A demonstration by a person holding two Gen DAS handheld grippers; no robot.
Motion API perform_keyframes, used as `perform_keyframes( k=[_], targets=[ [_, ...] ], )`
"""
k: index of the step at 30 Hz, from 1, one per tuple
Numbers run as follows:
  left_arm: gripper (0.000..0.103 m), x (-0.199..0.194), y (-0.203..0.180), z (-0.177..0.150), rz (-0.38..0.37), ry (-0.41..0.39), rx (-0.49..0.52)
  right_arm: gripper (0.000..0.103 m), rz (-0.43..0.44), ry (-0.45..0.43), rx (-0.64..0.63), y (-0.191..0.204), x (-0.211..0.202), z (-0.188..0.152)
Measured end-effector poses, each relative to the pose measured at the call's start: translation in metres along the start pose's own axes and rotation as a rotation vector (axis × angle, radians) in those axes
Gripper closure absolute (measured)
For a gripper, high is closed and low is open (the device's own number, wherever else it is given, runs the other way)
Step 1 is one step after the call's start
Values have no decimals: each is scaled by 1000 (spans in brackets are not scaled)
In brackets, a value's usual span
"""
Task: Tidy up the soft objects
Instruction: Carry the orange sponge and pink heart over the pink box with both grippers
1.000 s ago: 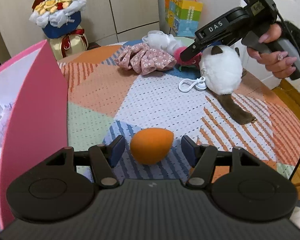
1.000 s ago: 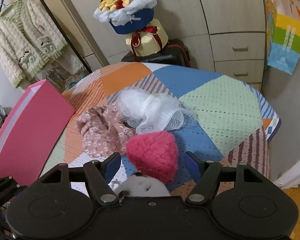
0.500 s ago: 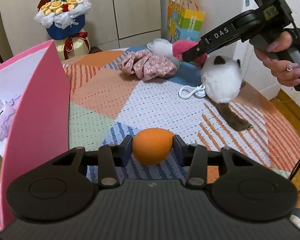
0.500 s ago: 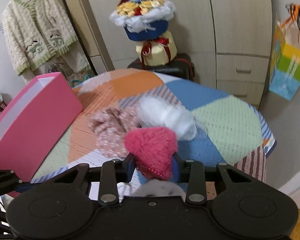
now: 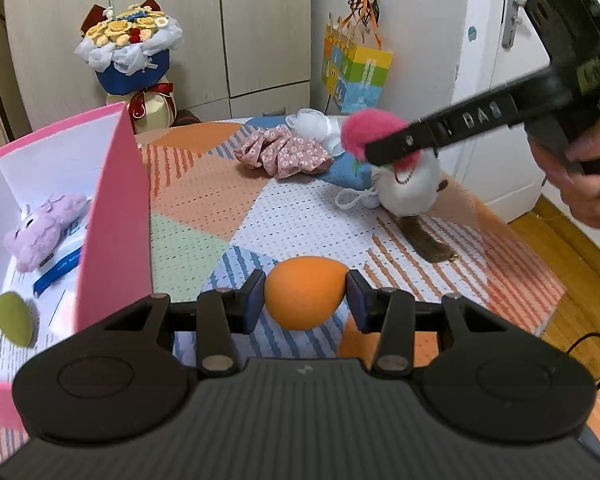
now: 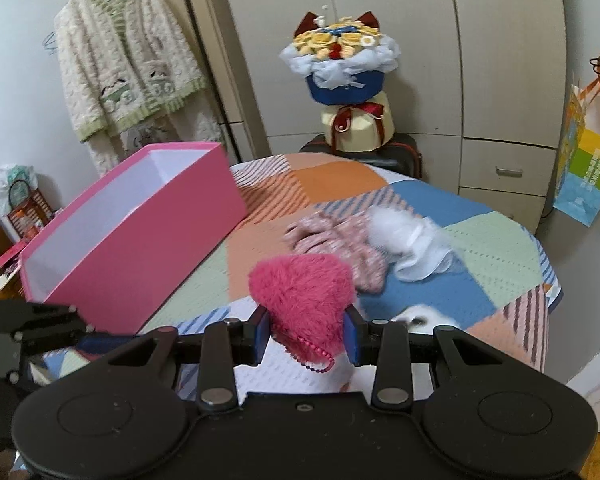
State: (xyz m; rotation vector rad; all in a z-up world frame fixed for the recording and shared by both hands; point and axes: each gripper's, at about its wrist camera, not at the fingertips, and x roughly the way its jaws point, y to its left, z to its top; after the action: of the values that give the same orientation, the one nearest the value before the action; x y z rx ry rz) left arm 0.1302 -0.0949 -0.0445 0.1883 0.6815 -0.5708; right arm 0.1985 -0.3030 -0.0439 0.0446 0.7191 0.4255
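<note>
My left gripper [image 5: 304, 300] is shut on an orange egg-shaped sponge [image 5: 304, 299], held above the patchwork table, right of the open pink box [image 5: 115, 216]. The box holds a lilac plush [image 5: 39, 230] and a green round piece [image 5: 13, 319]. My right gripper [image 6: 304, 334] is shut on a fuzzy pink heart [image 6: 304, 294] with a bead chain, lifted above the table; the heart also shows in the left wrist view [image 5: 370, 136]. A white plush cat [image 5: 410, 192], a floral scrunchie [image 5: 283, 152] and a white mesh scrunchie [image 5: 312, 122] lie on the table.
The pink box [image 6: 131, 236] stands along the table's left side. A flower bouquet [image 6: 340, 64] stands behind the table before cabinets. A colourful gift bag [image 5: 356, 70] hangs at the right wall. A cardigan [image 6: 127, 68] hangs at the far left.
Both grippers closed: the left on the orange sponge, the right on the pink heart. Both then rose from the table; the heart came off the white plush cat.
</note>
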Motion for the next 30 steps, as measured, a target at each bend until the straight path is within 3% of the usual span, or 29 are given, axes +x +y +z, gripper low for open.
perform_keyframes(
  k=[4, 12, 22, 30],
  targets=[
    [60, -20, 5, -7, -21, -6, -18, 61, 3, 15, -26, 18, -13, -12],
    [60, -47, 15, -26, 6, 15, -10, 61, 4, 37, -98, 54, -35, -41],
    [59, -78, 37, -54, -80, 115, -86, 60, 56, 54, -161, 104, -47, -74],
    [59, -109, 55, -60, -109, 150, -129, 60, 98, 33, -215, 153, -62, -76]
  ],
)
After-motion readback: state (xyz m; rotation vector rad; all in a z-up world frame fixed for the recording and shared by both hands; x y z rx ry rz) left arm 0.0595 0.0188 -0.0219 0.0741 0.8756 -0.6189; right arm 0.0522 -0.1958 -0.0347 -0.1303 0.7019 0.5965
